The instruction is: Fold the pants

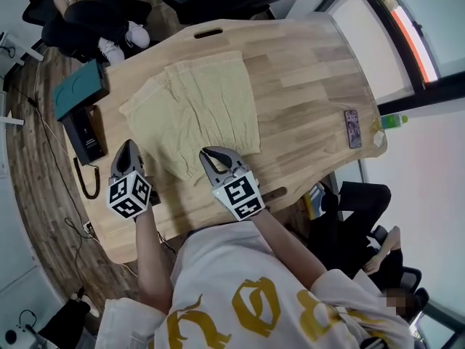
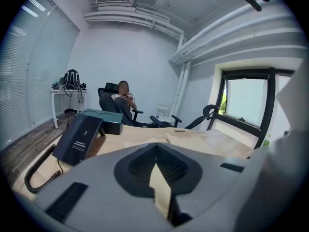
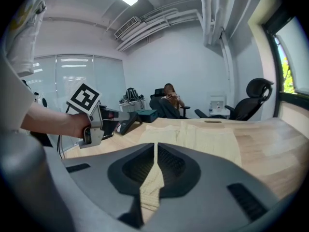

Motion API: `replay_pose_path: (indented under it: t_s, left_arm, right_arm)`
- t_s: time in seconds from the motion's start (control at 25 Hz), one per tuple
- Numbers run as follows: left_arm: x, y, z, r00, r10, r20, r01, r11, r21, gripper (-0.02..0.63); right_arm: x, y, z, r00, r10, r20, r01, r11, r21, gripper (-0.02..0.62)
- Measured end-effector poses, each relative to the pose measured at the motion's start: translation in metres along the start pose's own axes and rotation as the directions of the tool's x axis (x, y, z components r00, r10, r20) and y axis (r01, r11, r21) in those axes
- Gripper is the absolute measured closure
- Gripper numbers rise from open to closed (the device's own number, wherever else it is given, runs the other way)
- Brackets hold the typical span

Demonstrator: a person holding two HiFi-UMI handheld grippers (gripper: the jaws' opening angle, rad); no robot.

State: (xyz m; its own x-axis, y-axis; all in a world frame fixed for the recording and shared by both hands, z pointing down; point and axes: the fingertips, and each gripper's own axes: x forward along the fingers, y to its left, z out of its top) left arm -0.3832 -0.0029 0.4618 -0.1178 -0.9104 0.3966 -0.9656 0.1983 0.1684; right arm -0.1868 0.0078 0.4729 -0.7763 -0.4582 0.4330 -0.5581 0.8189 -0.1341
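At the table's [image 1: 312, 71] left edge a desk phone [image 1: 86, 133] is seen. Just inside it, by the near edge, the left gripper [image 1: 128, 147] is held low with its jaws closed, and a strip of yellow knit is pinched between them. The pants [image 1: 211, 107] are spread flat across the table's middle, running from the near edge toward the far one. The right gripper [image 1: 207, 153] is set at the cloth's near end and is likewise clamped on a fold of it. The cloth thus lies ahead of both tools, with its near end caught in them at two points and the rest resting on the wood. The step in hand is judged to be the taking-up of the near end for a fold, end over end. What is called for next, it is thought, is an even lift by both grippers and a carry toward the table's far edge. The near end would then be laid square on the far end, with no sag allowed between the two grips.
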Motion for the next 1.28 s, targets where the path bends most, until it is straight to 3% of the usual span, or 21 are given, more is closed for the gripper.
replay_pose_path:
  t_s: [0.36, 0.48, 0.64, 0.84, 1.08, 1.28]
  left_arm:
    - [0.027, 0.02, -0.013, 0.997, 0.008, -0.081, -0.007, 1.0, 0.012, 0.598]
    - [0.036, 0.022, -0.019, 0.994, -0.027, -0.105, 0.027, 1.0, -0.004, 0.598]
    - [0.045, 0.029, -0.034, 0.987, -0.015, -0.157, 0.022, 0.999, 0.042, 0.598]
    - [0.059, 0.039, -0.049, 0.977, -0.048, -0.206, 0.037, 0.998, -0.054, 0.597]
    - [0.067, 0.052, -0.068, 0.962, -0.027, -0.271, 0.018, 0.999, -0.035, 0.594]
    - [0.072, 0.054, -0.077, 0.952, -0.026, -0.304, 0.013, 0.999, -0.046, 0.548]
  right_arm:
    - [0.032, 0.025, -0.02, 0.984, 0.154, -0.091, -0.158, 0.987, -0.035, 0.584]
    - [0.04, 0.033, -0.033, 0.972, 0.173, -0.157, -0.185, 0.98, -0.066, 0.581]
    - [0.043, 0.042, -0.048, 0.955, 0.2, -0.218, -0.219, 0.973, -0.067, 0.548]
    - [0.049, 0.048, -0.057, 0.948, 0.205, -0.242, -0.229, 0.97, -0.076, 0.546]
    - [0.055, 0.061, -0.069, 0.923, 0.242, -0.299, -0.278, 0.957, -0.083, 0.535]
    - [0.057, 0.07, -0.081, 0.908, 0.258, -0.331, -0.291, 0.955, -0.054, 0.528]
